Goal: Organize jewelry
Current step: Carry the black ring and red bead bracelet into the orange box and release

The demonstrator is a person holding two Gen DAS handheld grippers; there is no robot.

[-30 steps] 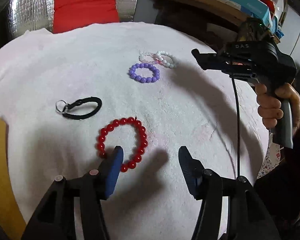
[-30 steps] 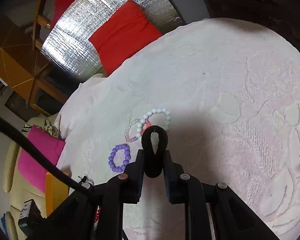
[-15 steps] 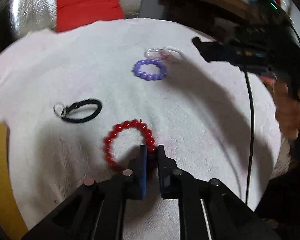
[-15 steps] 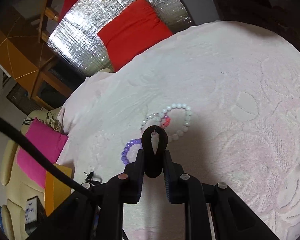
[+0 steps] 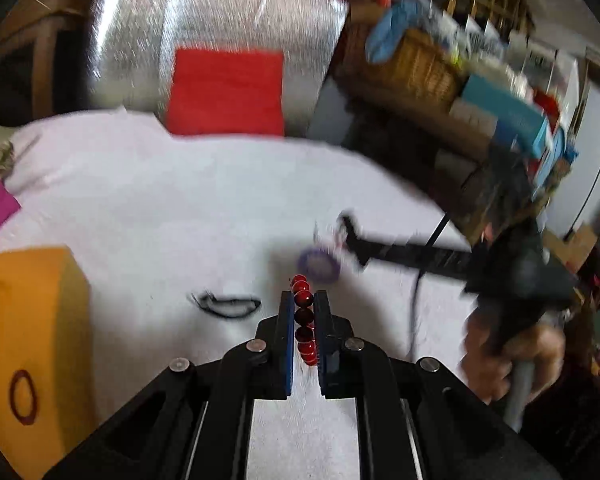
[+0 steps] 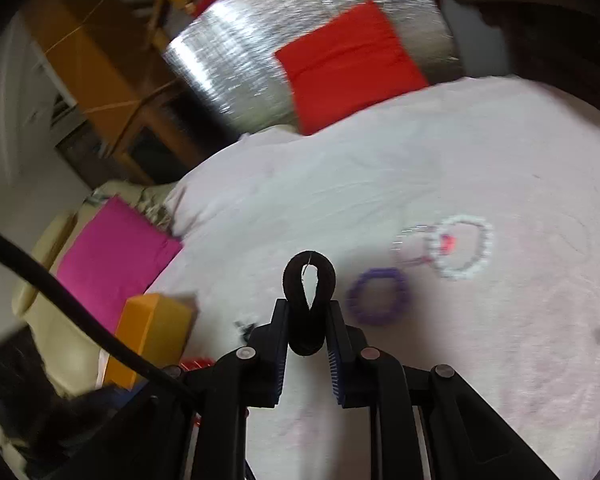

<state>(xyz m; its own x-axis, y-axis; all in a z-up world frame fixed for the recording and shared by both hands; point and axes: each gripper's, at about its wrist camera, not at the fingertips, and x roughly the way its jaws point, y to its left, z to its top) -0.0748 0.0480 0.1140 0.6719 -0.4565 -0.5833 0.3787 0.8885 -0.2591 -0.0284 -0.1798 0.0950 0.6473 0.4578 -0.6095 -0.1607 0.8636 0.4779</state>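
Observation:
My left gripper (image 5: pixel 303 300) is shut on the red bead bracelet (image 5: pixel 303 322) and holds it above the white cloth (image 5: pixel 148 216). My right gripper (image 6: pixel 309 308) is shut on a black band (image 6: pixel 309 276), whose loop sticks up past the fingertips. The right gripper also shows in the left wrist view (image 5: pixel 354 236), over the purple bead bracelet (image 5: pixel 320 266). In the right wrist view the purple bracelet (image 6: pixel 378 296) lies on the cloth, with a white bead bracelet (image 6: pixel 462 252) and a thin clear one (image 6: pixel 410 246) beyond it. A black strap with a ring (image 5: pixel 226 304) lies left of my left gripper.
An orange box (image 5: pixel 28 344) stands at the cloth's left edge; it also shows in the right wrist view (image 6: pixel 152 336). A magenta cushion (image 6: pixel 112 256) lies beyond it. A red cushion (image 5: pixel 226 92) leans on silver foil at the back. Cluttered shelves (image 5: pixel 480 92) stand at the right.
My left gripper closed on the red bracelet and lifted it off the cloth, tilting up. My right gripper, still holding the black band, swung left, so the bracelets shifted right in its view.

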